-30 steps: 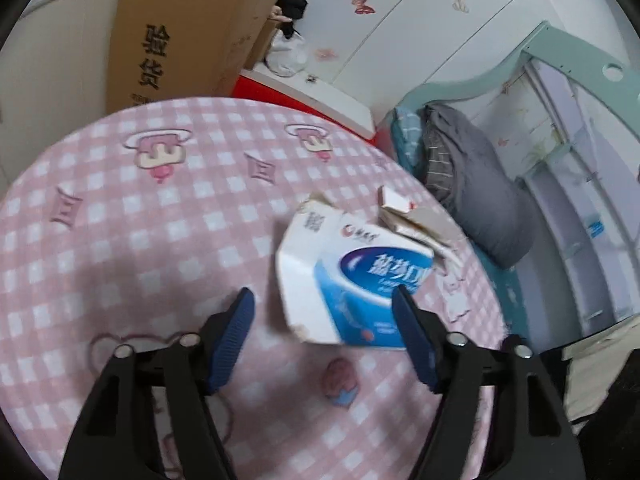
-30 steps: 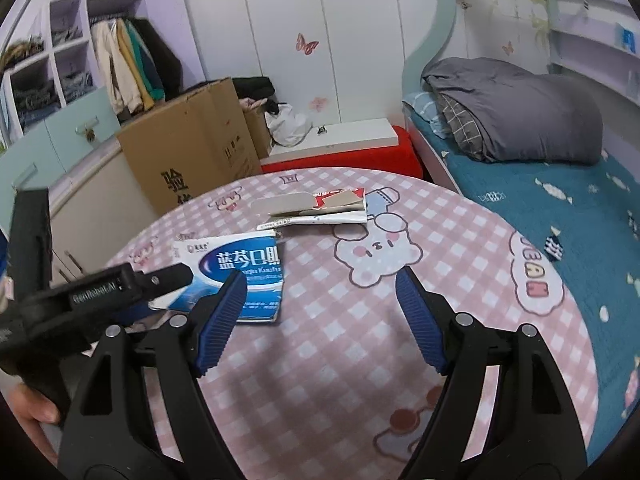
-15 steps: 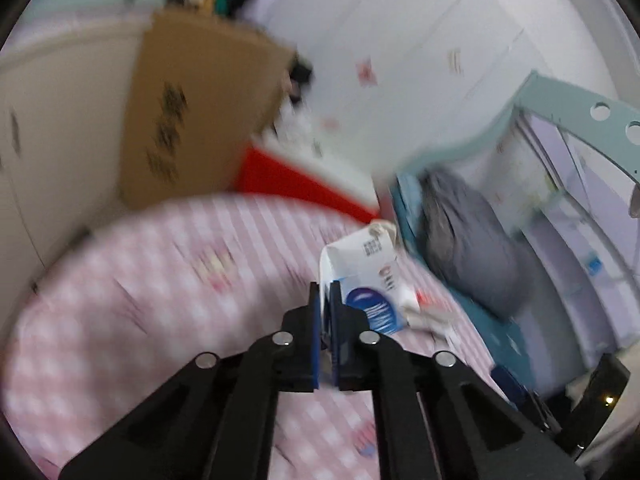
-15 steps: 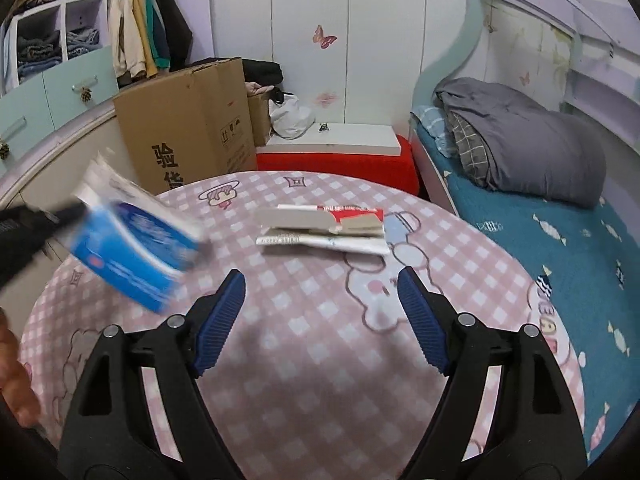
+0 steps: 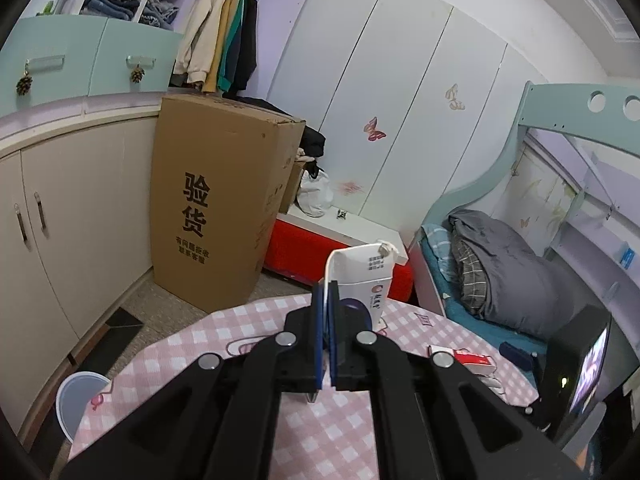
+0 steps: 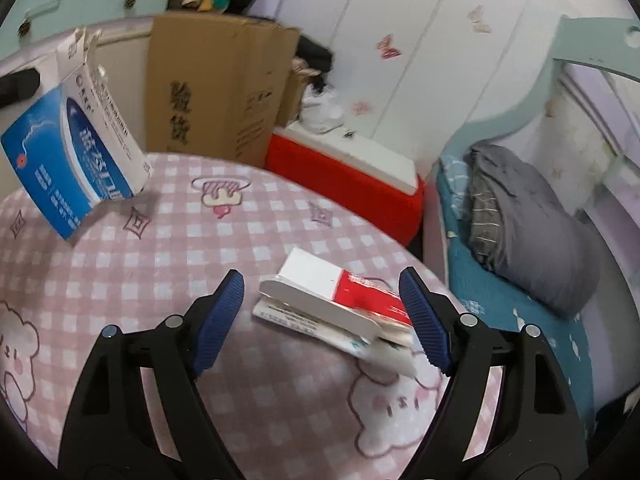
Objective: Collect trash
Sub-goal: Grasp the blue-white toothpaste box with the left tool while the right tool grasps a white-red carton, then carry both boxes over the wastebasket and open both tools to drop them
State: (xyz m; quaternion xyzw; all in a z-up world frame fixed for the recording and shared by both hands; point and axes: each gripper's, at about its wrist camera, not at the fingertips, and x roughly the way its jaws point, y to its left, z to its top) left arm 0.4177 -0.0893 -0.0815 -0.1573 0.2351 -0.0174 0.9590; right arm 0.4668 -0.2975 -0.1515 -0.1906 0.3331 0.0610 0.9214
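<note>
My left gripper [image 5: 327, 320] is shut on the flap of a blue and white medicine box [image 5: 366, 276] and holds it up above the pink checked table [image 5: 248, 336]. The same box [image 6: 76, 152] hangs in the air at the far left of the right wrist view. My right gripper [image 6: 320, 320] is open and empty, its fingers either side of a flattened white and red box [image 6: 332, 296] lying on other flat packaging on the table [image 6: 160, 264]. That red and white box [image 5: 468, 358] also shows in the left wrist view.
A white bin [image 5: 78, 396] stands on the floor left of the table. A tall cardboard box [image 5: 216, 208] and a red and white cooler [image 6: 348, 176] stand behind the table. A bed with a grey duvet [image 6: 528, 224] is at the right.
My left gripper closed on the blue and white box and lifted it off the table. My right gripper moved forward until it straddled the flattened red and white box.
</note>
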